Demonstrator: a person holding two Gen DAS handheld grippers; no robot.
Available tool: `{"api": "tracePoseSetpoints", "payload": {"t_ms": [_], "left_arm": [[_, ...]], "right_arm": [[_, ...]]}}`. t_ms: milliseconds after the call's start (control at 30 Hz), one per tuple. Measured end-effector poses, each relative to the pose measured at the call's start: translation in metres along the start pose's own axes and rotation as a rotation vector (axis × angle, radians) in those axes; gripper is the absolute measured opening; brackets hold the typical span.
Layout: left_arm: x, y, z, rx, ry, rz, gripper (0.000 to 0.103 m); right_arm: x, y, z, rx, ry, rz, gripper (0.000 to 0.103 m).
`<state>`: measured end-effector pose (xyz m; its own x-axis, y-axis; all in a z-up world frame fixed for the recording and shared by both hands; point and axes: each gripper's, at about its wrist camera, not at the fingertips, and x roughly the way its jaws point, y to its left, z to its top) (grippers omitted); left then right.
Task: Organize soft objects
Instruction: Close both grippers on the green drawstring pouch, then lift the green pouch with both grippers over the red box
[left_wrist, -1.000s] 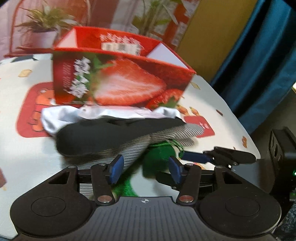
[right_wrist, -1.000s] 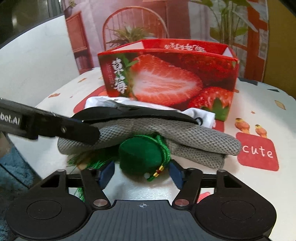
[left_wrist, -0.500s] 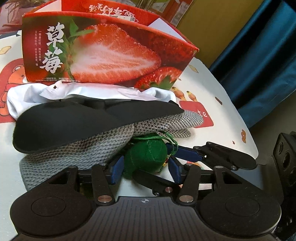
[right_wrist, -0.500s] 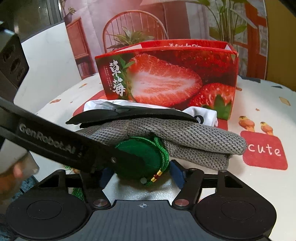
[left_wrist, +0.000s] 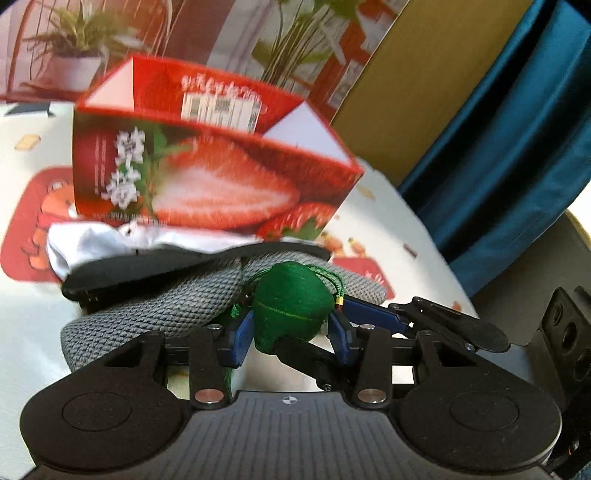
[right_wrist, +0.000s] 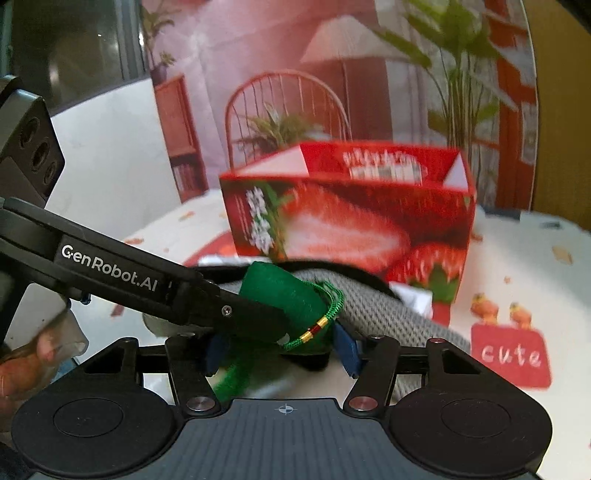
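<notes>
A green fabric pouch (left_wrist: 291, 304) with a green cord and gold bead sits between the blue pads of my left gripper (left_wrist: 290, 334), which is shut on it and holds it above the table. In the right wrist view the pouch (right_wrist: 284, 306) also lies between my right gripper's pads (right_wrist: 280, 350), with the left gripper's black finger (right_wrist: 236, 310) across it. Whether the right pads press it is unclear. Below lie a grey knitted cloth (left_wrist: 166, 310), a black soft piece (left_wrist: 155, 266) and a white cloth (left_wrist: 92, 236). An open red strawberry box (left_wrist: 207, 177) stands behind.
The round table (left_wrist: 388, 229) has a white cloth with red cartoon patches. A blue curtain (left_wrist: 517, 147) hangs at the right. A backdrop with plants and a chair stands behind the box (right_wrist: 351, 229). A white wall panel (right_wrist: 110, 166) is at the left.
Both grippers have risen with the green pouch, lifting it off the table and clear of the grey cloth. The box now looks lower and farther away.
</notes>
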<state>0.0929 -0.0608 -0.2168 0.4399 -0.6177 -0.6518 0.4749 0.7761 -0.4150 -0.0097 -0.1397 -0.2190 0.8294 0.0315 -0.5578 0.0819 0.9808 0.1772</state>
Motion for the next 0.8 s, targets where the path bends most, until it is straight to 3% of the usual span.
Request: {"api": "tracePoseSetpoints", "payload": {"t_ms": [200,433,800], "left_arm": [[-0.025,-0.011,0.008,0.033,-0.083,-0.009,0.045],[-0.034,-0.007,0.015,0.013,-0.127,-0.007,0.045],[-0.062,-0.016,0.082,0.065,-0.255,-0.039,0.045]], "right_arm": [[-0.019,0.01,0.021,-0.044,-0.073,-0.003,0.056],[-0.023,0.023,0.036,-0.107,-0.093,-0.004,0.055],[-0.023,0.009,0.109,-0.18,-0.215,0.005,0.056]]}}
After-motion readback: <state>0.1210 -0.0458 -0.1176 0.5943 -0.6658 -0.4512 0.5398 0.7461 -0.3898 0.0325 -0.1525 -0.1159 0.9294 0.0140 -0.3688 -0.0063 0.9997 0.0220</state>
